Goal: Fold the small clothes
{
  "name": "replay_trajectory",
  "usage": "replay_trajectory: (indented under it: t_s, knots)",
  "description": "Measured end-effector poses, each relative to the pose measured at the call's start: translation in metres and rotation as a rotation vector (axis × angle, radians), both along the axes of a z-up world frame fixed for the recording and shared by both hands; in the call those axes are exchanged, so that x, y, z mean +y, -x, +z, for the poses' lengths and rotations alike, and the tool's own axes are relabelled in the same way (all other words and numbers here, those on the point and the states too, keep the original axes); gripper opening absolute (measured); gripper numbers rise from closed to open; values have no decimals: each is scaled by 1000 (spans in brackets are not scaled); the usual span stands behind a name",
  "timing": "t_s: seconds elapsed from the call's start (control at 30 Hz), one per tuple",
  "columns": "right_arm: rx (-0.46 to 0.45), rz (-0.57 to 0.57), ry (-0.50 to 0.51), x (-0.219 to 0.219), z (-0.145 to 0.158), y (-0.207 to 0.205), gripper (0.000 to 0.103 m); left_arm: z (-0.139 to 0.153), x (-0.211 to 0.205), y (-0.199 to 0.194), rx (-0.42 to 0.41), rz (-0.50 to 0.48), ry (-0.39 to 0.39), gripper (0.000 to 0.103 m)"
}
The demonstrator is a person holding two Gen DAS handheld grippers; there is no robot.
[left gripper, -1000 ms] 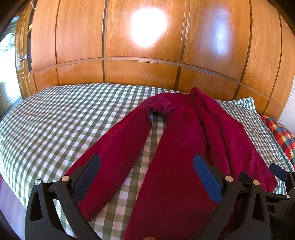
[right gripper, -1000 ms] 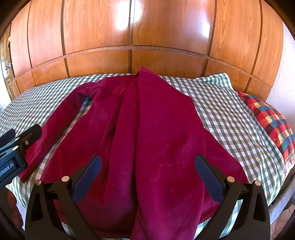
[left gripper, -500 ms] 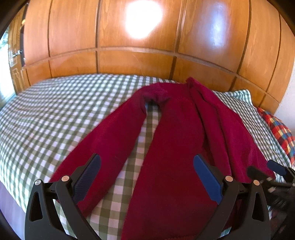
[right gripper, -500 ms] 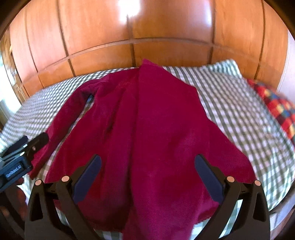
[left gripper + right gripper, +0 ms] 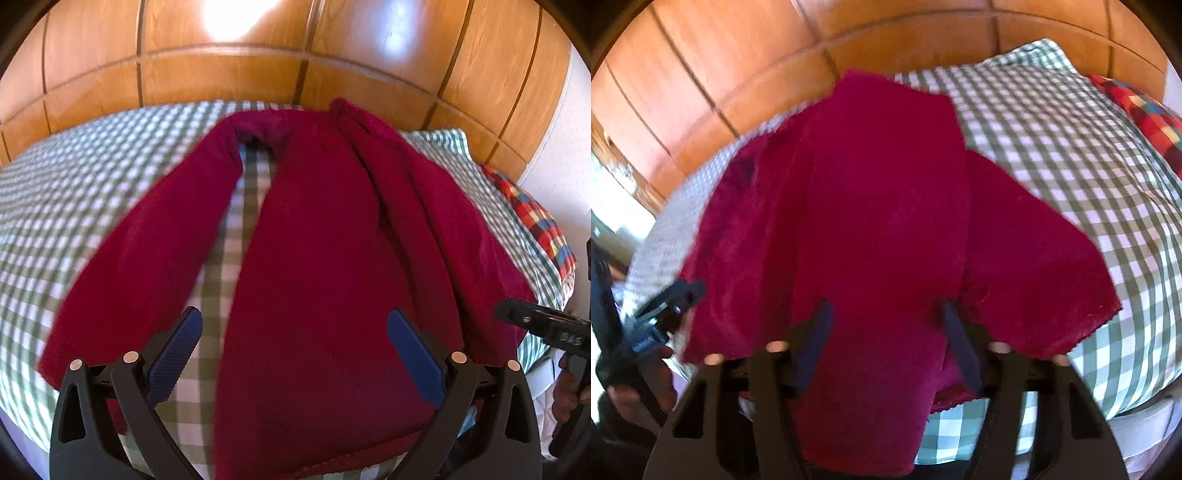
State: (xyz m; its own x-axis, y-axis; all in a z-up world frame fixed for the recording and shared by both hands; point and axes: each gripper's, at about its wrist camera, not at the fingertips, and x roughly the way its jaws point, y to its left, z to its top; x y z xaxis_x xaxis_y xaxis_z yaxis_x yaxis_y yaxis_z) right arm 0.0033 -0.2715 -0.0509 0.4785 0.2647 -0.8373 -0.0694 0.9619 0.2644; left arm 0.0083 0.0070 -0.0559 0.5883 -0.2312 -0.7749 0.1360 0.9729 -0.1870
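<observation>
A dark red long-sleeved top [image 5: 332,240] lies spread on a green-and-white checked bed [image 5: 74,192]. One sleeve [image 5: 147,251] stretches toward the near left. My left gripper [image 5: 295,354] is open and empty, low over the body's near hem. In the right wrist view the top [image 5: 886,206] has a folded panel running down its middle. My right gripper [image 5: 886,339] has narrowed around that panel's near end, with cloth between the blurred fingers. It also shows at the right edge of the left wrist view [image 5: 543,325].
A wooden panelled wall [image 5: 258,66] stands behind the bed. A red, blue and yellow checked pillow [image 5: 535,221] lies at the bed's right end. The bed's near edge [image 5: 1089,406] drops off just under the grippers.
Both grippers have moved down and forward toward the top's near hem. The right gripper's fingers have closed in from wide open around the folded panel and it has tilted left.
</observation>
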Motion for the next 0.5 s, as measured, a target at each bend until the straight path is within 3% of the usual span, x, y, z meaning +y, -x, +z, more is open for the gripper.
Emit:
replay_trajectory:
  t_s: [0.03,0.07,0.1,0.3,0.5]
  knots:
    - [-3,8,15,1,-2,3,15,-4,-1,-1,15,-11,5,94]
    - [-16,18,27,0,0,4,8,-8,-2,-2,30,-21,7,85]
    - [-33,19,25,-3,4,6,3,-11,-4,-3,44,-31,4,81]
    - [-157,-51,86,-48,44,2,2,-14,-9,-2,33,-79,-29,59]
    - [-268,-215,291,-112,83,-32,2,-16,-14,-4,28,-90,-55,59]
